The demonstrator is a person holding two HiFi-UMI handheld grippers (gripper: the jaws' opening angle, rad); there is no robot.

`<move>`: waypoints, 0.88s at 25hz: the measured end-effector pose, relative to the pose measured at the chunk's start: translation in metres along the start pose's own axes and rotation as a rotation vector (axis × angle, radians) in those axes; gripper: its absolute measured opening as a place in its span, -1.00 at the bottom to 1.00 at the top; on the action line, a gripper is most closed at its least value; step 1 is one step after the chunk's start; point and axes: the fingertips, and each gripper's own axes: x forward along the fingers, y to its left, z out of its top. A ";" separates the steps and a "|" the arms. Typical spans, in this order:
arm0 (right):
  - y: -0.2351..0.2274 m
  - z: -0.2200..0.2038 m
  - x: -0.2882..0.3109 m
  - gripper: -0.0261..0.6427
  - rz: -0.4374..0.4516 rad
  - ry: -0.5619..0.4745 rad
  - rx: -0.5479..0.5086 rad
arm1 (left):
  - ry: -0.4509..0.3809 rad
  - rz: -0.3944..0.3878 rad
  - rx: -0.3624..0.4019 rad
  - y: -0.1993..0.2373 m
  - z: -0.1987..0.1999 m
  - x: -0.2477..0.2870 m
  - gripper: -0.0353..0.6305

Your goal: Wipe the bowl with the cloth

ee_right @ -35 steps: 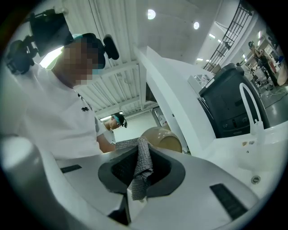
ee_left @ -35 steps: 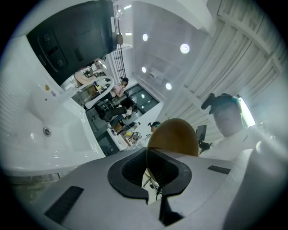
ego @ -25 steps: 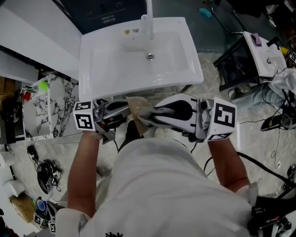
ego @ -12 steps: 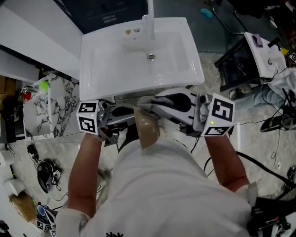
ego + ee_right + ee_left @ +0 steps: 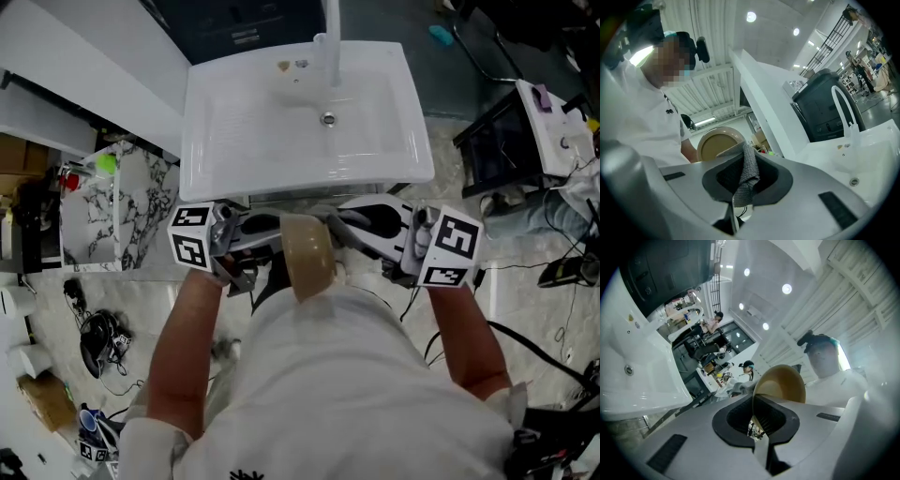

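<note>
the bowl (image 5: 309,255) is looking like smooth tan plastic, kinda matt with just a soft sheen; the cloth (image 5: 746,178) is showing a coarse grey woven texture, totally matt; the sink (image 5: 244,141) is gleaming glossy white, ceramic-looking; the left gripper (image 5: 754,398) and right gripper (image 5: 743,154) are both wearing matt grey plastic shells with darker textured pads; the person's shirt (image 5: 328,375) is reading as plain white fabric

Tan bowl (image 5: 307,255), grey waffle-weave cloth (image 5: 750,161), glossy white sink (image 5: 234,155), left gripper (image 5: 754,404) and right gripper (image 5: 743,180) pale grey with black pads, black-and-white square markers, white shirt (image 5: 328,394), black-veined white marble panel (image 5: 141,211)
</note>
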 end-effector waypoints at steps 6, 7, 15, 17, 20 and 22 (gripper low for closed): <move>0.009 -0.007 0.001 -0.81 0.048 0.043 0.009 | -0.069 0.042 0.012 0.009 0.016 -0.015 -0.84; 0.010 -0.007 0.002 -0.81 0.061 0.047 0.009 | -0.080 0.051 0.013 0.011 0.019 -0.017 -0.84; 0.035 -0.005 0.008 -0.81 0.184 0.045 0.001 | -0.131 0.103 -0.006 0.019 0.020 -0.038 -0.84; 0.039 0.003 0.006 -0.81 0.208 0.011 0.000 | -0.139 0.100 -0.014 0.021 0.019 -0.042 -0.84; 0.038 0.016 0.002 -0.81 0.217 -0.046 0.008 | -0.129 0.095 -0.014 0.025 0.019 -0.040 -0.84; 0.038 0.023 -0.002 -0.81 0.212 -0.070 0.010 | -0.118 0.084 -0.016 0.025 0.018 -0.036 -0.84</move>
